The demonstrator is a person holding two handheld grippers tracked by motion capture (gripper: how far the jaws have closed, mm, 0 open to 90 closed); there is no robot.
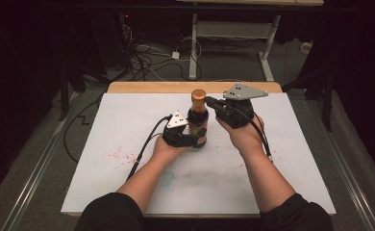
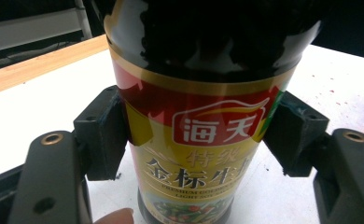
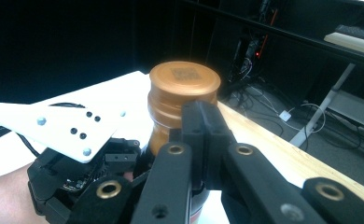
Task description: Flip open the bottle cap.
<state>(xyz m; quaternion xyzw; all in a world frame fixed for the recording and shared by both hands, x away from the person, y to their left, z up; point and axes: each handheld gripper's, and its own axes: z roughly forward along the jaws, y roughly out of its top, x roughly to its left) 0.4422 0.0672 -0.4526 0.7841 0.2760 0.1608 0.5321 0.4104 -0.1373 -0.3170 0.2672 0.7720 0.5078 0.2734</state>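
The sauce bottle (image 1: 198, 120) stands upright mid-table, my left gripper (image 2: 196, 135) pinching its labelled body from both sides. My right gripper (image 3: 203, 140), pressed together and empty, sits against the neck just under the brown cap (image 3: 184, 88), which lies straight above.

Dark soy sauce bottle (image 1: 198, 123), gold cap (image 3: 184, 88), upright mid-table, red-yellow label.

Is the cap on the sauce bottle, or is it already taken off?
On. The copper cap sits on the neck of the sauce bottle, which stands upright on the table.
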